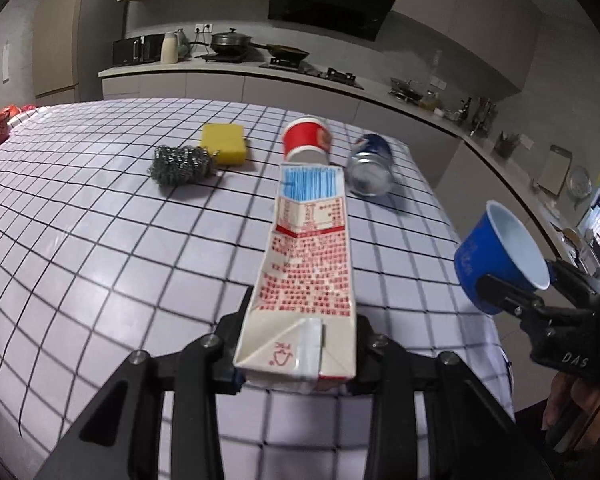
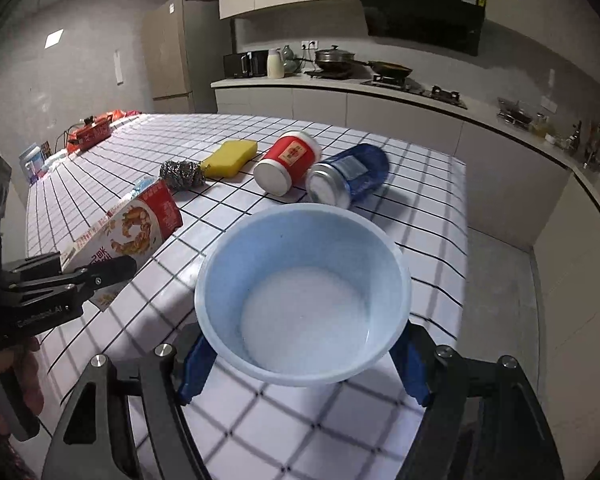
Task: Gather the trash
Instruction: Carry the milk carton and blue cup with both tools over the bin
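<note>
Left gripper (image 1: 296, 364): jaws clamped on the near end of one milk carton (image 1: 306, 264), a black jaw pressing each long side; the carton runs straight out from the jaws, far end pointing at the cups, held clear above the table (image 1: 100, 220). In the right wrist view the same carton (image 2: 136, 228) shows at left, tilted, in the left gripper (image 2: 100, 276), with part of a hand (image 2: 16, 384) under the handle. Right gripper (image 2: 300, 364): jaws closed on one blue paper cup (image 2: 304, 296), blue pads against its outer wall on both sides, open mouth facing the camera, inside pale and empty, cup off the table. From the left wrist view that blue cup (image 1: 500, 260) sits at the right edge in the right gripper (image 1: 512, 296), tilted, mouth up and to the right. Beyond, on the checked cloth, four loose items: one steel scourer (image 1: 180, 164), one yellow sponge (image 1: 225, 145) just behind it and touching or nearly so, one red paper cup (image 1: 306, 140) lying on its side with its white base toward the grippers, and one blue drink can (image 1: 370, 168) on its side just right of the red cup, looks dented. Count: two paper cups in total (one blue held, one red lying), one carton, one can, one sponge, one scourer. Far left end of the table: a red box (image 2: 90, 134) and some small packets, too small to tell apart.
</note>
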The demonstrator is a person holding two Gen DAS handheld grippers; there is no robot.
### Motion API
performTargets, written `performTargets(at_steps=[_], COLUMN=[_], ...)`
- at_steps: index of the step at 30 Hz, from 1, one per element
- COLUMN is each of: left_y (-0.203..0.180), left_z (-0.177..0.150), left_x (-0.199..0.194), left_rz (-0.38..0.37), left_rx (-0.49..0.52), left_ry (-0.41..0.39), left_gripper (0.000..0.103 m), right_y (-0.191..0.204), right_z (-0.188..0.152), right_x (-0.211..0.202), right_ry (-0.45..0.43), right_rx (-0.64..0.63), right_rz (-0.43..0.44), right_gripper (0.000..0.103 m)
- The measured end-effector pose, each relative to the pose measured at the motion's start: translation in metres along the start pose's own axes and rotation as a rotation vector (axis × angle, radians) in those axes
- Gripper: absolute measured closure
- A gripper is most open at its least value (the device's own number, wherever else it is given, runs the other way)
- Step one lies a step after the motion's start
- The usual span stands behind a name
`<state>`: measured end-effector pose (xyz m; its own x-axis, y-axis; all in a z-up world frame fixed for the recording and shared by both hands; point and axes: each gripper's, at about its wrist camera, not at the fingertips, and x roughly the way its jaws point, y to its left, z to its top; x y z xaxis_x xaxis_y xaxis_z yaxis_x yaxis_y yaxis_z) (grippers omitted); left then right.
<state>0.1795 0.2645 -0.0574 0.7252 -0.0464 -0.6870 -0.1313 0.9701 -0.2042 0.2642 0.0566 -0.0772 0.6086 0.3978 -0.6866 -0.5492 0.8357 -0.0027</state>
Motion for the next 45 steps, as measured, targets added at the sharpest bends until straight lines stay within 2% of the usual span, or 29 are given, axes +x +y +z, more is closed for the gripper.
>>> performTargets(at_steps=[8, 20, 31, 37, 45], left_y=[-0.034, -0.082, -0.136, -0.179, -0.238], left_z=[-0.02, -0.04, -0.054, -0.066, -0.091], left_x=[-0.033, -0.053, -0.051, -0.044, -0.022], left_rz=[-0.036, -0.098, -0.166, -0.212, -0.267], left_rx=[0.055, 0.1, 0.161, 0.207, 0.265], left_ry=[-0.021, -0.02, -0.003, 0.023, 0.094], left_gripper=[0.067, 0.067, 0.067, 0.067, 0.067], right_y=[-0.026, -0.068, -0.112, -0.142, -0.18], right_z=[-0.034, -0.078, -0.113, -0.135, -0.172], right_x=[-0.066, -0.131, -0.172, -0.19, -0.189], right_ry=[-0.028, -0.041, -0.039, -0.029, 0.037], right_rx=[0.027, 0.088, 0.128, 0.151, 0.156], right_rz=[-0.049, -0.132, -0.211, -0.241, -0.254], right_gripper=[0.025, 0.025, 0.025, 0.025, 0.025])
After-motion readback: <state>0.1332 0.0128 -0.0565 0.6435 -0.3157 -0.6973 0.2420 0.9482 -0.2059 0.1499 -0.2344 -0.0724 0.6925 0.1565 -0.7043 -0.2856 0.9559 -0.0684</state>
